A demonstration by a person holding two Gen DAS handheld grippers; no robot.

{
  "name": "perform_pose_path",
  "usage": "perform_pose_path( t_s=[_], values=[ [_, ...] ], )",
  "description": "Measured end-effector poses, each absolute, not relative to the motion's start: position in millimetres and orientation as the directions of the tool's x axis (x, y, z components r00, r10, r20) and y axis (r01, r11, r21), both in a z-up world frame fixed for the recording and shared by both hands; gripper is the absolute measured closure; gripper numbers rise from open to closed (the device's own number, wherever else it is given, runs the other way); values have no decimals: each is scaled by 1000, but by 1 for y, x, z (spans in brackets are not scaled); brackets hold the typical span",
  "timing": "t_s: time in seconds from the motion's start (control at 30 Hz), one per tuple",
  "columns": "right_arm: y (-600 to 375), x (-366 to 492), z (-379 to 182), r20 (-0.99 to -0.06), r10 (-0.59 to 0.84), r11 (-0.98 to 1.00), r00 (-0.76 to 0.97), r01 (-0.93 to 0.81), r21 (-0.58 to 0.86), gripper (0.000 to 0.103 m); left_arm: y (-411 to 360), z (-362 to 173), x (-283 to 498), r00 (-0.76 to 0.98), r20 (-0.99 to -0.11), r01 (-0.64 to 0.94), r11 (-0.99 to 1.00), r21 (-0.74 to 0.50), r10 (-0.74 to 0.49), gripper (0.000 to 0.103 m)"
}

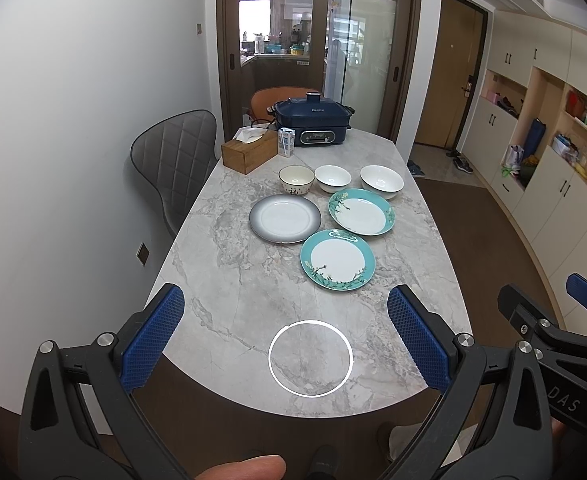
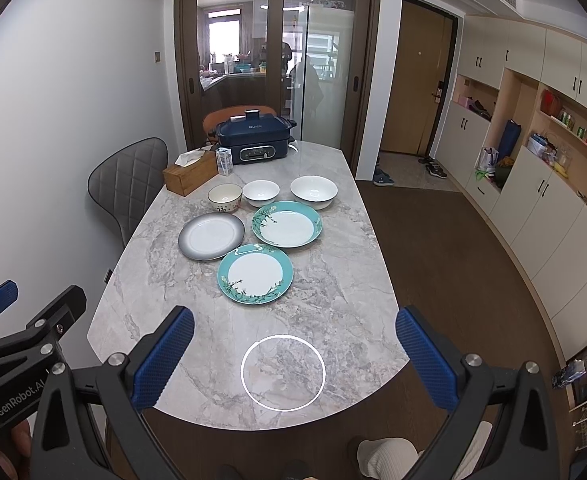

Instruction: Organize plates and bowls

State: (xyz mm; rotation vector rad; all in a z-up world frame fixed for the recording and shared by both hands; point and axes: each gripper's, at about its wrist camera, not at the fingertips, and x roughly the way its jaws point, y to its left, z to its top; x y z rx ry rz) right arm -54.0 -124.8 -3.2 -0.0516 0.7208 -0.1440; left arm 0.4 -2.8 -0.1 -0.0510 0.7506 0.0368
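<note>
Both the left gripper [image 1: 285, 334] and right gripper [image 2: 295, 354] hang spread wide and empty above the table [image 2: 333, 320]. Nothing is stacked yet; a likely first move is reaching for the nearest teal plate [image 2: 255, 273].

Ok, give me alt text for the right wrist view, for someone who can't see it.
Open right gripper hovers over the near end of a marble table. Beyond it lie three plates: teal plate, deeper teal plate, grey-rimmed plate. Three bowls sit in a row behind them.
</note>
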Motion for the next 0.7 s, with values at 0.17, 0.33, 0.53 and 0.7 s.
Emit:
perform_pose_path(
  t_s=[0.17, 0.33, 0.53, 0.7],
  values=[
    [-125, -54, -4, -655, -149, 989, 741, 113, -97, 0, -2, 0, 1, 730, -684, -52, 998, -33, 15, 0],
    [-125, -54, -4, -655, -148, 989, 741, 112, -96, 0, -2, -2, 0, 730, -684, -53, 998, -33, 16, 0],
    [-125, -54, -4, -657, -149, 989, 739, 113, -97, 0, -2, -2, 1, 729, -685, -53, 998, -33, 16, 0],
    [-125, -54, -4, -657, -148, 989, 739, 113, -97, 0, -2, -2, 1, 728, -686, -52, 998, -34, 15, 0]
  ],
)
